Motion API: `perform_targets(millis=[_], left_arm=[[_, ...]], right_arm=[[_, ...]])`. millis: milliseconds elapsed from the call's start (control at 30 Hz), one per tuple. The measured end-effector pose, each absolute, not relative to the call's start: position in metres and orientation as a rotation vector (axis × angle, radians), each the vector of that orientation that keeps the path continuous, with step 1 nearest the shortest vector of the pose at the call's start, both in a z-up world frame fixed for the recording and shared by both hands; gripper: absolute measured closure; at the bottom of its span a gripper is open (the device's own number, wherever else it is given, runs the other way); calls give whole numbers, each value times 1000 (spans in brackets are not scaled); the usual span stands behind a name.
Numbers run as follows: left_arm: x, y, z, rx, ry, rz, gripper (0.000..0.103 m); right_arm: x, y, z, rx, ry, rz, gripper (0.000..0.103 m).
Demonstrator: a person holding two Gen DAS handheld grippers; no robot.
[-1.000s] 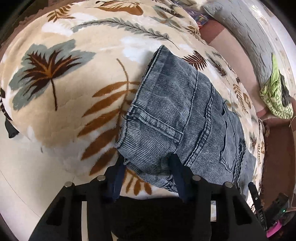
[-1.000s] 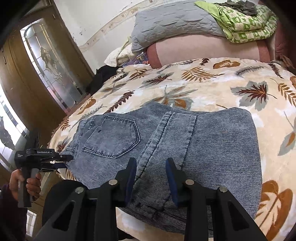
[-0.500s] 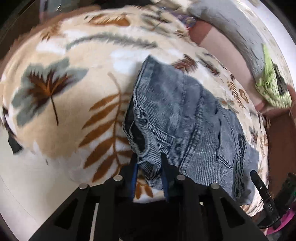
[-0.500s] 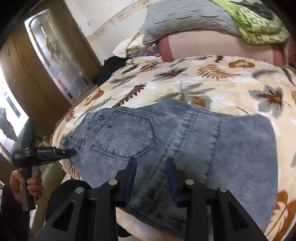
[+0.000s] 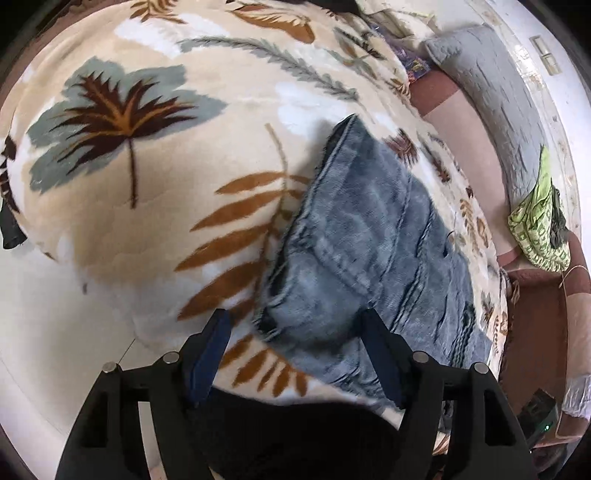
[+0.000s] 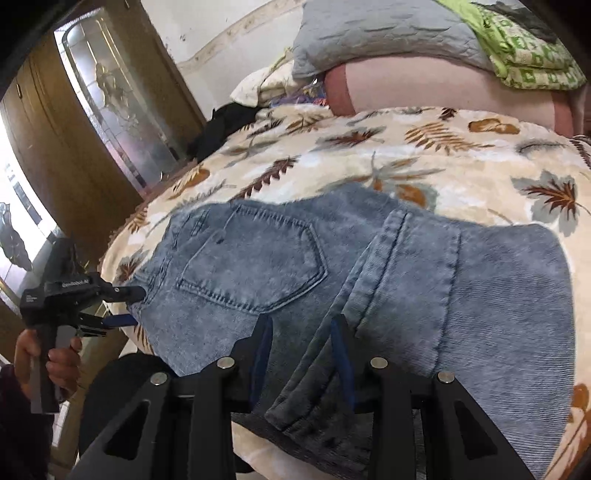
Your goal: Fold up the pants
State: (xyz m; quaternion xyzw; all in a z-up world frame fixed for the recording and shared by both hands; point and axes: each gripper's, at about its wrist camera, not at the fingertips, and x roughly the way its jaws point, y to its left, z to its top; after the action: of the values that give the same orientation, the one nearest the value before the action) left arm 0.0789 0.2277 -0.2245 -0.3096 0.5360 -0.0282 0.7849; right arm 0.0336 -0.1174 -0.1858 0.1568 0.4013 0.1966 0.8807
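The folded blue denim pants (image 5: 369,258) lie on the leaf-patterned blanket (image 5: 147,155) near the bed's front edge. My left gripper (image 5: 295,332) is open, its fingers spread wide on either side of the pants' near corner, holding nothing. In the right wrist view the pants (image 6: 369,280) show a back pocket and a thick seam. My right gripper (image 6: 301,332) is open with denim lying between its fingers at the pants' front edge. The left gripper also shows in the right wrist view (image 6: 125,306) at the pants' far left end.
A grey pillow (image 6: 388,33) and a green patterned cloth (image 6: 528,55) sit on the pink headboard at the back. A wooden door with a glass panel (image 6: 110,110) stands to the left. The bed edge and pale floor (image 5: 48,314) lie below the blanket.
My left gripper closed on the pants' corner half a second ago and has now opened wide, letting the denim drop. My right gripper has moved in closer over the front edge.
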Motion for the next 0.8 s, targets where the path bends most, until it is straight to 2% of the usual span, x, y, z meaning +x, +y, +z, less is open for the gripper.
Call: perform_targets(millis=[33,67,100,133,167,233,300,533,800], left_arm=[[82,220,-224,-662,1146,-69,34],[86,215,-223,-657,1140,-73,49],[88,212,-223,-654,1140,-76,56],[89,210,-222,-656,1135,-80,59],[90,207,-224,-657,1135,-87,67],[90,207,-225,-656,1130,-84,72],[89,207,-224,-660,1114,-91,82],[80,204,-209,-596,1058,-99,86],[65,171,-140,-392,922,-145,88]], right_arm=[[34,-120,-186,338,834,405,67],[34,-122,-186,342,835,404,67],[34,-123,-187,344,836,402,67],[33,-124,-187,343,834,400,67],[33,-124,-186,343,833,400,67],[33,-124,-185,343,830,400,67],[34,-123,-184,344,829,404,67],[45,-107,-174,313,854,449,67],[91,-59,-173,258,950,478,67]])
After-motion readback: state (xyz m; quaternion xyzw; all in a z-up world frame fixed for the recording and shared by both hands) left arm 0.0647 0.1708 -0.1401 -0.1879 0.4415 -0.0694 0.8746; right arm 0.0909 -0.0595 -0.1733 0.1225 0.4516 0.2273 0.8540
